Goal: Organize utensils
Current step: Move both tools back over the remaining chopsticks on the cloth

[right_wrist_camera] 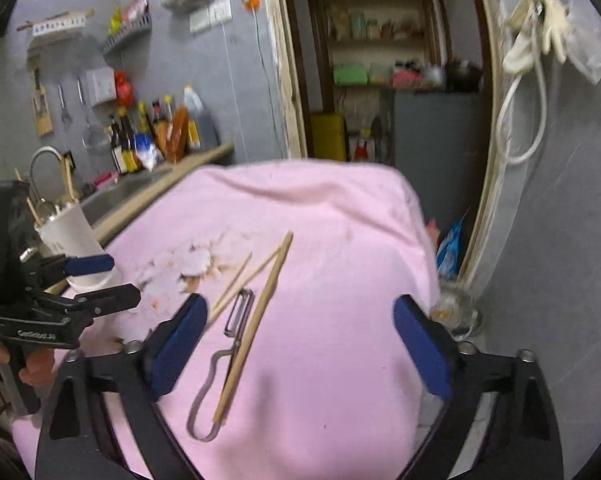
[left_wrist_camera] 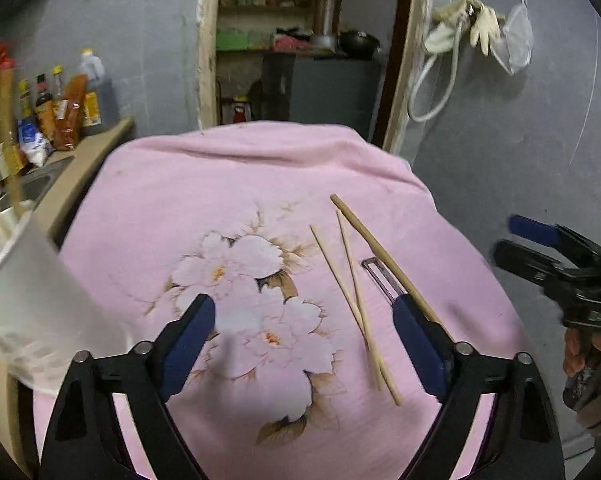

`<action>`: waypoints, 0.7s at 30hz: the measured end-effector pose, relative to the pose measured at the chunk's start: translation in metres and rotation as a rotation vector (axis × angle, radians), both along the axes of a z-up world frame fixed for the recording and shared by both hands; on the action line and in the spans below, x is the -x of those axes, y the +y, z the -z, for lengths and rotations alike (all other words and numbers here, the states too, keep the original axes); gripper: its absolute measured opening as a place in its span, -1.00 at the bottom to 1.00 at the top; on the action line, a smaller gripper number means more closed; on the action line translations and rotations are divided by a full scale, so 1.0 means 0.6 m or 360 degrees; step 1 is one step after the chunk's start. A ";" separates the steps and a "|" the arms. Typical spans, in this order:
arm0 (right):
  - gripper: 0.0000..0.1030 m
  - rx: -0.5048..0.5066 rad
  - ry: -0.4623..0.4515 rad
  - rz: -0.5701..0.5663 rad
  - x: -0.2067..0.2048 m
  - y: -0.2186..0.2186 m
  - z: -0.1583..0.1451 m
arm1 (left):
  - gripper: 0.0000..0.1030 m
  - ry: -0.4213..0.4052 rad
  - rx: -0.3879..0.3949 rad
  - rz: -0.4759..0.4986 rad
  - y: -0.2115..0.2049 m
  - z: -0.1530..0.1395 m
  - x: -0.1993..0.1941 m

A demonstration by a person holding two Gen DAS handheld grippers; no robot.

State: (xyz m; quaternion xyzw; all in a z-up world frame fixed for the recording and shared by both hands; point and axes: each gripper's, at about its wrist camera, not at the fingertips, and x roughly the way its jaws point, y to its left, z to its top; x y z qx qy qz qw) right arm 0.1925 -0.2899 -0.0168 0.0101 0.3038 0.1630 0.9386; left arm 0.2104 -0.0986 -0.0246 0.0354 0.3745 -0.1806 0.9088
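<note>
A thick wooden chopstick [right_wrist_camera: 256,328] lies on the pink flowered cloth [right_wrist_camera: 340,280], running from about 7 o'clock up to 1 o'clock in the right wrist view. A metal peeler [right_wrist_camera: 228,356] with a wire loop handle lies alongside it on the 9 o'clock side, its blade head touching or just beside the stick. Two thinner sticks [right_wrist_camera: 236,284] cross each other just beyond the peeler's head, toward 11 o'clock.

In the left wrist view the same group sits at 3 o'clock of the printed flowers: the crossed thin sticks [left_wrist_camera: 352,300], the peeler [left_wrist_camera: 380,276] and the thick chopstick [left_wrist_camera: 384,256].

The right gripper [right_wrist_camera: 300,344] hovers over the cloth with its blue pads wide apart, holding nothing; the chopstick and peeler lie between the pads, nearer the 9 o'clock one, and contact cannot be judged. The left gripper [left_wrist_camera: 308,340] is likewise spread wide and empty, above the flower print, with the thin sticks between its pads.

A white utensil holder [right_wrist_camera: 72,240] with sticks standing in it sits at the cloth's 9 o'clock edge, by the sink [right_wrist_camera: 116,192] and its bottles [right_wrist_camera: 140,140].
</note>
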 end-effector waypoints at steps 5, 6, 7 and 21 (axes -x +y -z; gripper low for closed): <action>0.17 -0.0016 0.0155 -0.0077 -0.054 0.013 0.034 | 0.11 0.0122 -0.0034 0.0087 -0.021 0.026 -0.037; 0.12 -0.0022 0.0179 -0.0090 -0.064 0.015 0.038 | -0.02 0.0150 -0.0037 0.0112 -0.026 0.032 -0.047; 0.00 -0.0032 0.0200 -0.0100 -0.075 0.016 0.043 | -0.15 0.0169 -0.0040 0.0121 -0.028 0.036 -0.051; -0.36 -0.0042 0.0377 -0.0235 -0.163 0.048 0.059 | -0.52 0.0415 0.0087 0.0108 -0.032 0.068 -0.138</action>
